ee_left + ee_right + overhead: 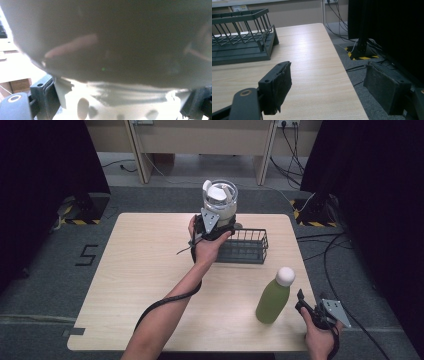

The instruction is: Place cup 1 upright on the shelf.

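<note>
Left gripper carrying jar over basket; bottle not yet picked.

Left gripper (216,226) is clamped on a clear jar (220,200), held up above the near-left end of the wire basket (245,246); the left gripper view has its jaws pressed to the jar's pale lower part (120,102) on either side. The jar has a white lid or insert on top, whitish contents lower down, can't tell what exactly. Looks mid-transfer: jar is lifted, not set down, so lowering into the basket likely remains. The basket's uncovered part looks empty, dark solid base, wire sides (242,37). Right gripper (311,306) sits at the near-right table (150,270) edge, jaws wide apart, holding nothing. Green bottle (275,296) with white cap stands upright just beside it, untouched, apart from the basket; probably the next item.
</note>
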A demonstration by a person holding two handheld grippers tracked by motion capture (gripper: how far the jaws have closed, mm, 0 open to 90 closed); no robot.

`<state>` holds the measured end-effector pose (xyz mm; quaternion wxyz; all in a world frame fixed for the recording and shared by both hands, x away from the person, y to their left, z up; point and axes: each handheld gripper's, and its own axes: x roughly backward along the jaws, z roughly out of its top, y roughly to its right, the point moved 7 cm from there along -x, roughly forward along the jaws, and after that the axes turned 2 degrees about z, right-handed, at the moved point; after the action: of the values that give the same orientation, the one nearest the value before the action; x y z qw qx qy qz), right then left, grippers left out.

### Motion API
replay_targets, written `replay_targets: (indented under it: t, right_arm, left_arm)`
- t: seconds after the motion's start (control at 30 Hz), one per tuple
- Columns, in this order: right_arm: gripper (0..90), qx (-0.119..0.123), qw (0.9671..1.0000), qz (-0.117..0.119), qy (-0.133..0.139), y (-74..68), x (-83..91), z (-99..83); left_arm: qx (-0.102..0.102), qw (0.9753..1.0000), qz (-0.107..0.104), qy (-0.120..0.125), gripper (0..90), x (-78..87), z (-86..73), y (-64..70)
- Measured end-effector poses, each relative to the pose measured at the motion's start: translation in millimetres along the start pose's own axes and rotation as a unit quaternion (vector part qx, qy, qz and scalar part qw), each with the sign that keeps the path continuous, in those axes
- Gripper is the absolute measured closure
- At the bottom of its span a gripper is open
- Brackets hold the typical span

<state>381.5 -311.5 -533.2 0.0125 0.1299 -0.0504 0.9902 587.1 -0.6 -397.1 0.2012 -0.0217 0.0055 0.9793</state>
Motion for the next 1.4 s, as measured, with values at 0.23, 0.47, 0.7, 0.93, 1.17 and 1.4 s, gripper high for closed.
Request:
replay_targets:
  t: [0.23, 0.47, 0.7, 0.93, 1.17, 1.4]
  right_arm:
    - [21.8, 0.000, 1.0000, 0.000, 0.000, 0.0, -0.1, -0.2]
    - [21.8, 0.000, 1.0000, 0.001, -0.002, -0.2, -0.2, -0.5]
    - [21.8, 0.000, 1.0000, 0.001, -0.003, -0.2, -0.3, -0.6]
    - [21.8, 0.000, 1.0000, 0.001, -0.003, 0.1, -0.4, -0.9]
    - [21.9, 0.000, 1.0000, 0.002, -0.002, -0.4, -0.8, -1.0]
    - [21.9, 0.001, 1.0000, 0.002, -0.004, -1.4, -1.0, -1.3]
  left_arm:
    - [-0.004, 1.0000, 0.002, -0.005, 10.3, -3.6, -2.4, -1.2]
    - [-0.004, 0.9999, 0.003, -0.011, 10.3, -4.9, -8.7, -0.9]
    - [-0.006, 0.9998, 0.002, -0.018, 10.2, -5.3, -16.3, 0.7]
    - [-0.008, 0.9997, 0.003, -0.022, 10.2, -5.1, -22.2, 1.5]
    - [-0.009, 0.9997, 0.002, -0.021, 10.2, -3.4, -23.3, 3.6]
    - [-0.007, 0.9997, 0.000, -0.023, 10.2, -1.9, -25.9, 5.5]
